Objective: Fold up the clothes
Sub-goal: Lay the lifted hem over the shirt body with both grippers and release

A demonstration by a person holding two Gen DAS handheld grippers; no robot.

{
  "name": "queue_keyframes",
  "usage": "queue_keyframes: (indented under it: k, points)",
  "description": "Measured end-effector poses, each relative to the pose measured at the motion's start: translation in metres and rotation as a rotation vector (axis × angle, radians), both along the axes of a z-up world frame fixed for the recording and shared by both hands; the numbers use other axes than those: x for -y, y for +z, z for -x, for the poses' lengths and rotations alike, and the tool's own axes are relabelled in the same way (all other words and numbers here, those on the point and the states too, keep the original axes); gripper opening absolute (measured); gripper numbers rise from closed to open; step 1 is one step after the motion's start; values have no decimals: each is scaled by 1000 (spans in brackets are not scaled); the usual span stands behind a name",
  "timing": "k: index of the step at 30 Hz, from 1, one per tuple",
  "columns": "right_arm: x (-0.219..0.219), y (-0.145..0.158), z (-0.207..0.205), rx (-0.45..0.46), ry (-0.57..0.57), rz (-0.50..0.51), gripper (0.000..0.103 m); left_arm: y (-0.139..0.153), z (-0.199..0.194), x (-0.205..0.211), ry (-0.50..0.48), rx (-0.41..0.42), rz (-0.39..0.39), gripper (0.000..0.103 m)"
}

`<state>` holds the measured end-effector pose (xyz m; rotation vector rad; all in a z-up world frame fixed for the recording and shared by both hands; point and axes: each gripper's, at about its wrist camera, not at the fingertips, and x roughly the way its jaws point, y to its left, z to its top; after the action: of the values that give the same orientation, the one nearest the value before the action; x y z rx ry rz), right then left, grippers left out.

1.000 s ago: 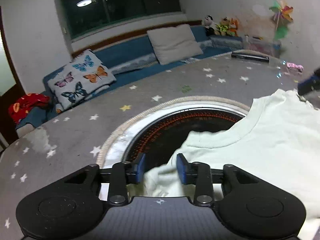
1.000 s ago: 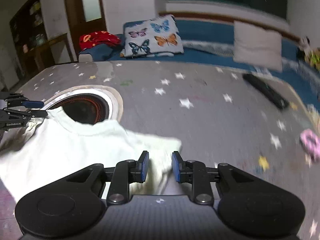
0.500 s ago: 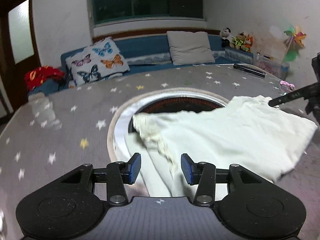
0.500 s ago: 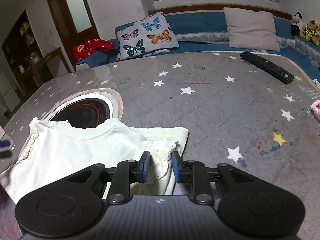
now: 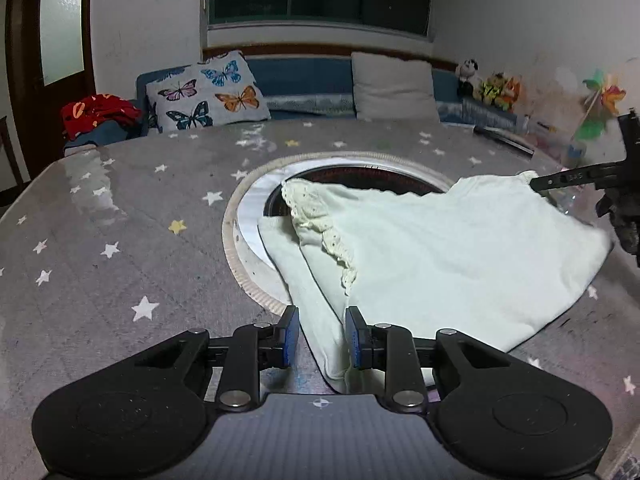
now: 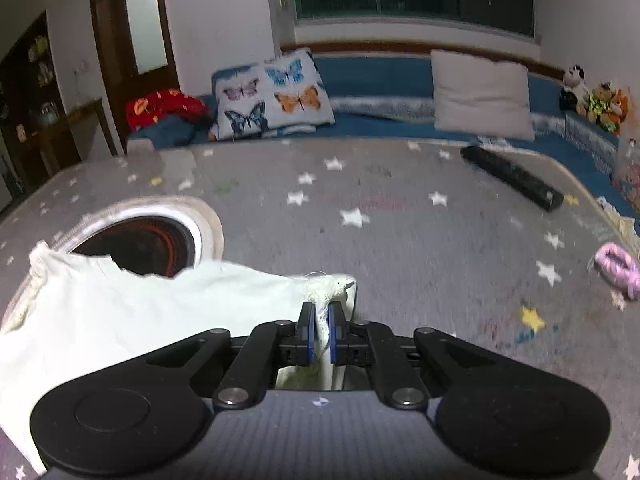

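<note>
The pale top (image 5: 440,248) lies on the star-patterned surface (image 5: 120,240), partly covering a round dark inset (image 5: 360,176). The right hand-held gripper (image 6: 319,330) pinches its lacy corner tight. The left hand-held gripper (image 5: 322,338) is closing around a folded edge, pads not yet pressing. The cloth under both housings is hidden. A remote (image 6: 512,178) lies well apart.

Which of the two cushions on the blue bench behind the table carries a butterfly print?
The butterfly cushion, leaning near the red bundle; the plain grey cushion farther along has no pattern.
</note>
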<state>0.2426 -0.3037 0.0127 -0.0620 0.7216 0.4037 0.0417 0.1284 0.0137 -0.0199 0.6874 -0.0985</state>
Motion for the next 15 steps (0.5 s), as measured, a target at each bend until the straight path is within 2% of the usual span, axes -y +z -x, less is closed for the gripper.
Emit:
queue_keyframes:
  k: [4,10,12,14,15]
  points:
    - [-1,-5,-4,-33,3,37,10,2,8,2,-16,4,4,29]
    - [14,20,26,-28,53,-1,14,0,21,6,-60,6,-10,31]
    - [19,27,44,-39,90,-14,18,-2,22,9,-72,14,-25,34]
    - [23,31,63,-52,125,-25,30,-3,22,11,-87,24,-34,34]
    - [25,32,73,-57,143,-29,30,-4,23,12,-96,26,-38,34]
